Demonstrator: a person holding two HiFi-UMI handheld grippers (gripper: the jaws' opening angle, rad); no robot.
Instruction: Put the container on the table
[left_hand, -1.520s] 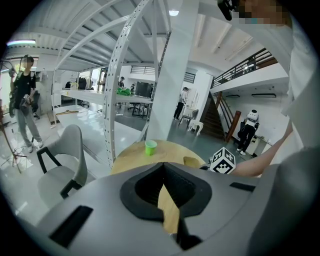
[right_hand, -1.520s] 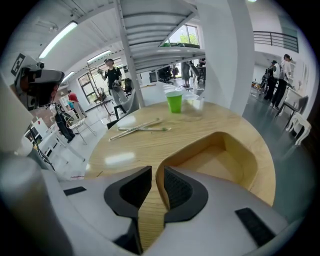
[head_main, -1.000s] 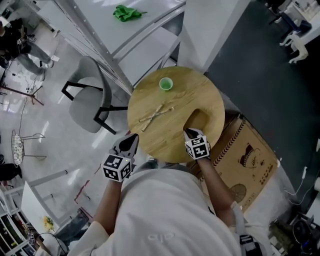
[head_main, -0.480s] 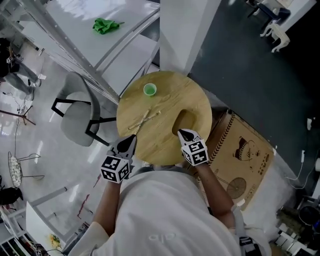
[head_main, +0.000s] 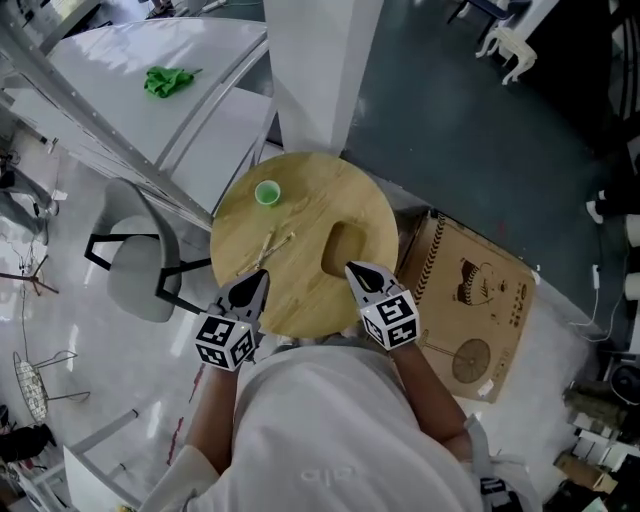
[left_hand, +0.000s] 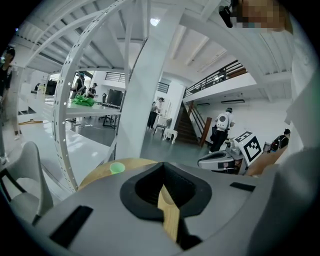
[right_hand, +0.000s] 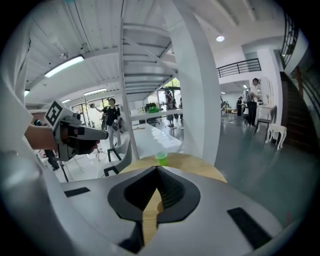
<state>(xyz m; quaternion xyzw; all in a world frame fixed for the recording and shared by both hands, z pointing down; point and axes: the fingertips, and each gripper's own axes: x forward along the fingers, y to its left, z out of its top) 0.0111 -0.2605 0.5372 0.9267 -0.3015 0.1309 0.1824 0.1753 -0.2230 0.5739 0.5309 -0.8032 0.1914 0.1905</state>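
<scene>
A small green cup (head_main: 267, 192), the container, stands upright on the far left part of a round wooden table (head_main: 375, 215). It also shows in the left gripper view as the green cup (left_hand: 117, 168) and in the right gripper view as the green cup (right_hand: 161, 158). My left gripper (head_main: 256, 284) is at the table's near left edge, shut and holding nothing. The right gripper (head_main: 357, 272) is over the near right edge, also shut and holding nothing. Both are well short of the cup. Between the closed jaws of the left gripper (left_hand: 161, 170) and the right gripper (right_hand: 157, 171) only a sliver of wood shows.
Two thin crossed sticks (head_main: 268, 245) lie on the table in front of the cup. A grey chair (head_main: 135, 275) stands at the left, a cardboard box (head_main: 470, 310) lies on the floor at the right, and a white pillar (head_main: 320, 70) rises behind the table. A green cloth (head_main: 170, 80) lies on a white table.
The head view has swung, so the table now sits lower and further left in the picture. Both grippers stay shut at the table's near edge. The cup has not moved on the table.
</scene>
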